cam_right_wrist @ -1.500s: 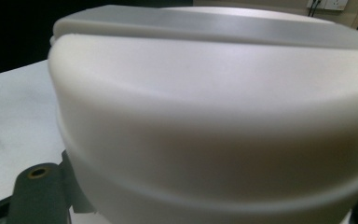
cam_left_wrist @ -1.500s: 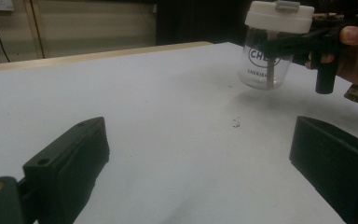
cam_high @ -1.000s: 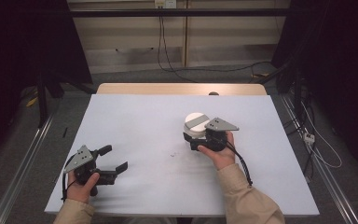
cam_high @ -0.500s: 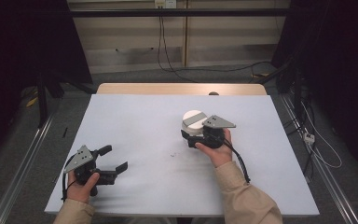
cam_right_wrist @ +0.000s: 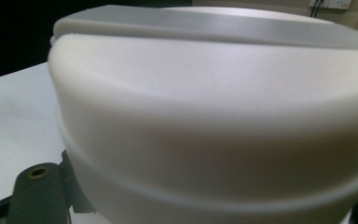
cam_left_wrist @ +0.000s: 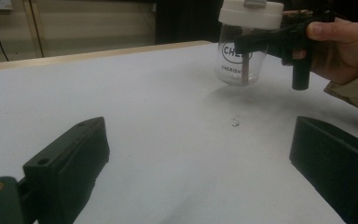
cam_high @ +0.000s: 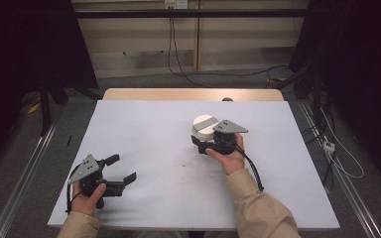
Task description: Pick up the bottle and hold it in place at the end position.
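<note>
Now the jar (cam_high: 204, 130), clear with a white lid (cam_left_wrist: 251, 13), sits right of the bench (cam_high: 144, 124) middle, nearer the far edge, and my right claw (cam_high: 202, 146) grips it just under that lid. To do this well I keep the jar upright and the squeeze steady. The print reads "CHE" and "CHERISH"; the rest is hidden. My left claw (cam_high: 121, 171) rests open near the near-left corner.

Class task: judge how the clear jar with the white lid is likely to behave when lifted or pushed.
The jar looks nearly empty, so probably light. Its clear, smooth wall may slip in the right tongs, which grip below the wide lid. Being round, it would likely roll if tipped.
</note>
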